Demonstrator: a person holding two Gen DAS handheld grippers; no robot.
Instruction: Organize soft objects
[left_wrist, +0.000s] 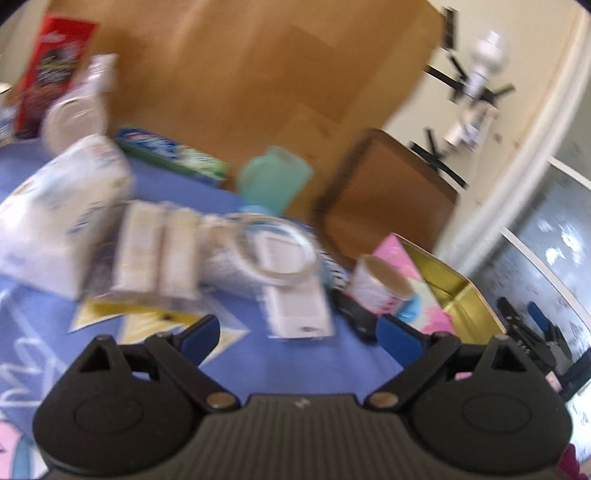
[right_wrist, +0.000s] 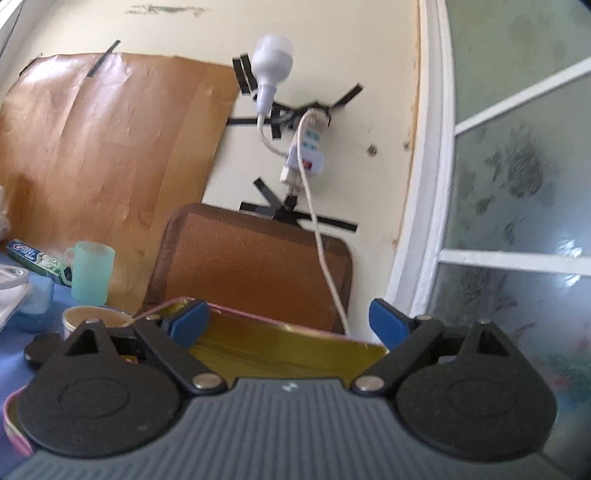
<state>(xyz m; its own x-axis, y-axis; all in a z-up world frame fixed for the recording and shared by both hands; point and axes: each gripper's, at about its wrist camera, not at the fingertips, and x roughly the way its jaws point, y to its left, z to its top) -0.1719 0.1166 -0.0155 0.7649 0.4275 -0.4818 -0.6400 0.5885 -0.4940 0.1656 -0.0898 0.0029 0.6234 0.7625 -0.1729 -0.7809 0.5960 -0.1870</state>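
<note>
Several soft packs lie unsorted on the blue printed tablecloth (left_wrist: 240, 354), so most of the task seems left to do. In the left wrist view, which is blurred, I see a large white plastic bag with blue print (left_wrist: 62, 221), two small cream-white wrapped packs side by side (left_wrist: 159, 254), and a flat white pack (left_wrist: 299, 314) under a clear ring of tape (left_wrist: 277, 251). They rest in a loose pile, some touching or overlapping each other. The open tin box with a pink outside and golden inside (left_wrist: 458, 291) stands at the right of them, and the part of its inside that I can see holds nothing, so I judge that no soft object is put away yet. A small printed roll with a cardboard core (left_wrist: 380, 284) lies just beside the tin. The left gripper (left_wrist: 299, 336) has its jaws wide apart with nothing between them; the flat white pack lies just ahead of the gap, near the fingertips but not touched. The right gripper (right_wrist: 288, 321) also has its jaws wide apart and empty. It hangs over the tin's golden inside (right_wrist: 280, 343), and the soft packs are well off to its left, almost out of that view. Probably the next step is to close the left jaws on one pack.
</note>
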